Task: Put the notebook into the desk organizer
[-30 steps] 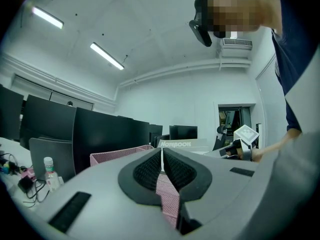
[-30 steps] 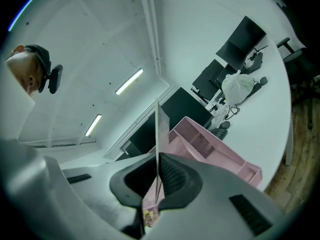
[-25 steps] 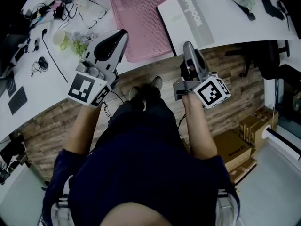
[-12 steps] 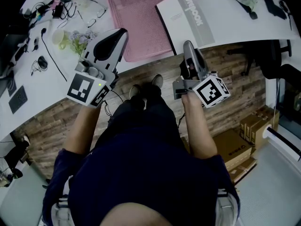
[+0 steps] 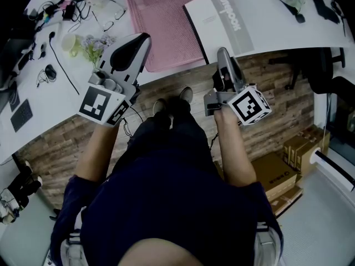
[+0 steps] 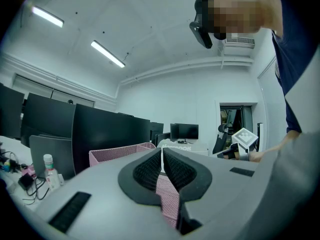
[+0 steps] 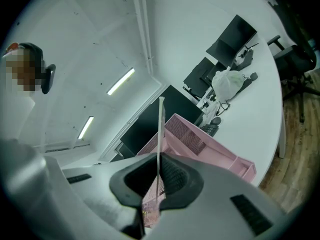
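Notebook, one, between right gripper jaws, beside one pink desk organizer.

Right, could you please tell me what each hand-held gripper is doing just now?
Left hand-held gripper: closed, empty.
Right hand-held gripper: closed on the edge of the flat white and grey notebook.

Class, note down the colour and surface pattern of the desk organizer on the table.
The desk organizer is pink with a fine mesh pattern, which shows best in the head view.
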Tool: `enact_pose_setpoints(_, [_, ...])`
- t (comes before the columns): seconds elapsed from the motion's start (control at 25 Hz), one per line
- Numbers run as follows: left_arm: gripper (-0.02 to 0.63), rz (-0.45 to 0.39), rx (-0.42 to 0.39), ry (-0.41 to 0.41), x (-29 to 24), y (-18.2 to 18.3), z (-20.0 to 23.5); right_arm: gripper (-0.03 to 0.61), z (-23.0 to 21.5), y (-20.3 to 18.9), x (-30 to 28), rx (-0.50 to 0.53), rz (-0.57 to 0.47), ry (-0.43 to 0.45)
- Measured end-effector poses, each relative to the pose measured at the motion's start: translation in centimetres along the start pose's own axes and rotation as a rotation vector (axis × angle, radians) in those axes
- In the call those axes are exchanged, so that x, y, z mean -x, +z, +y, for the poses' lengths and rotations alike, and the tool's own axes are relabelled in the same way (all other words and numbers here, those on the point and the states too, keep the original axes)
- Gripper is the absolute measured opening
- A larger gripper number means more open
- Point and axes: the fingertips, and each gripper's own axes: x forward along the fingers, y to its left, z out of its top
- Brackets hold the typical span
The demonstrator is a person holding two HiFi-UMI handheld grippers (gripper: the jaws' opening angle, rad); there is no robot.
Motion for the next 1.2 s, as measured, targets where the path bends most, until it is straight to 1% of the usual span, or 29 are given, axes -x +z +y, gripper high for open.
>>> enact_pose_setpoints(0.64, [0.038,0.005,-0.001,0.006,0.29,-0.17,-0.70,0.018,-0.14,-0.43,0.10,-0.023,0.021,0.014])
enact_pose_setpoints(0.92, [0.038,0.002,-0.002,0.011,0.69,-0.09,-0.85,0.076,0.17,-0.54,0.20,-0.032,0.024,0.027])
enact_pose_setpoints(1.2, [0.038,0.001,-0.002,0.009,0.92,-0.10,-1.04,0.091,0.27,-0.76,0.41,-0.039,0.026,0.028])
